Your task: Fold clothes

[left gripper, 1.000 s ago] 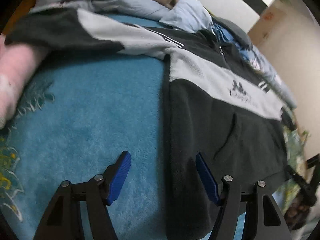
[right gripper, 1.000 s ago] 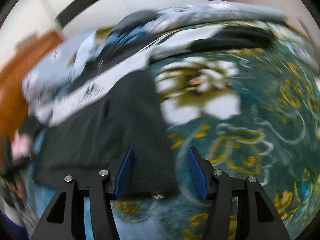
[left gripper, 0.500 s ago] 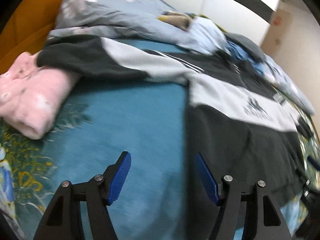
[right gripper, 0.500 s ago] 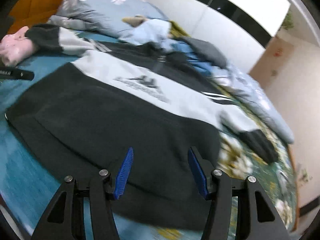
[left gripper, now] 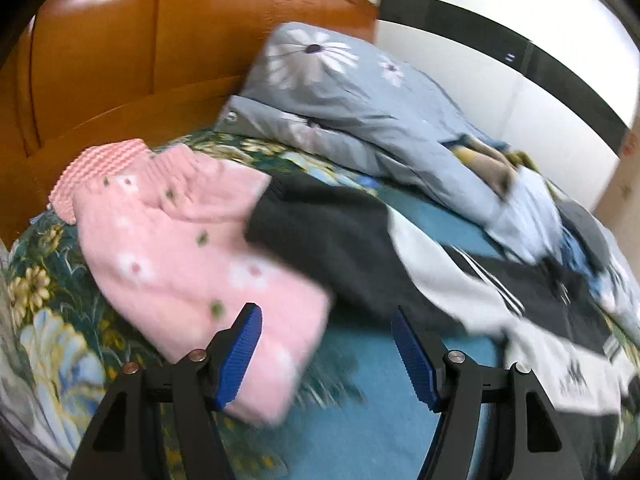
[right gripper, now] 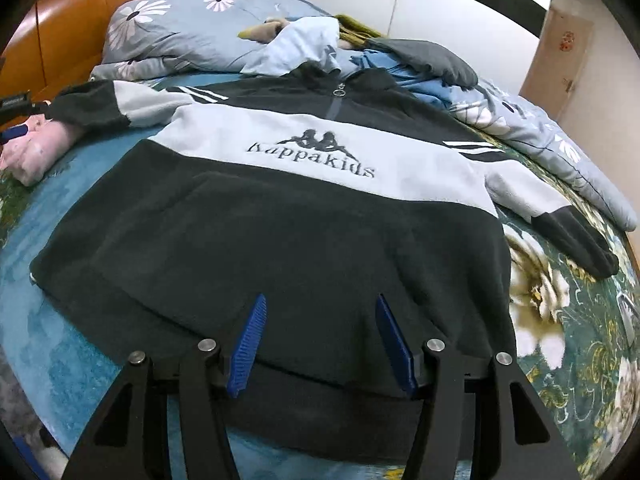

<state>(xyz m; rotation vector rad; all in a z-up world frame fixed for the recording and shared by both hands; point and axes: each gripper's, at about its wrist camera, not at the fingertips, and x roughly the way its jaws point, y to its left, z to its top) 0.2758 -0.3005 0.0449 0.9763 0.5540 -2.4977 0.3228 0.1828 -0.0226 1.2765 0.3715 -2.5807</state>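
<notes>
- Your sweatshirt point(right gripper: 280, 232) lies flat, front up, on the teal blanket point(right gripper: 60, 352): dark body, pale chest band reading "Kappakids", zip collar, sleeves spread out.
- Your right gripper point(right gripper: 318, 340) sits over its hem, jaws apart, empty.
- Your left gripper point(left gripper: 326, 356) is wide open too, near the dark sleeve cuff point(left gripper: 320, 236) beside a folded pink garment point(left gripper: 192, 256).

Left wrist view: motion blur softens the pink garment point(left gripper: 192, 264) and the sweatshirt's dark sleeve point(left gripper: 340, 248), so their edges and the chest lettering cannot be read. Right wrist view: the sweatshirt point(right gripper: 280, 248) hem passes behind the right gripper point(right gripper: 318, 336), and the pink garment is cut off at the left edge.
</notes>
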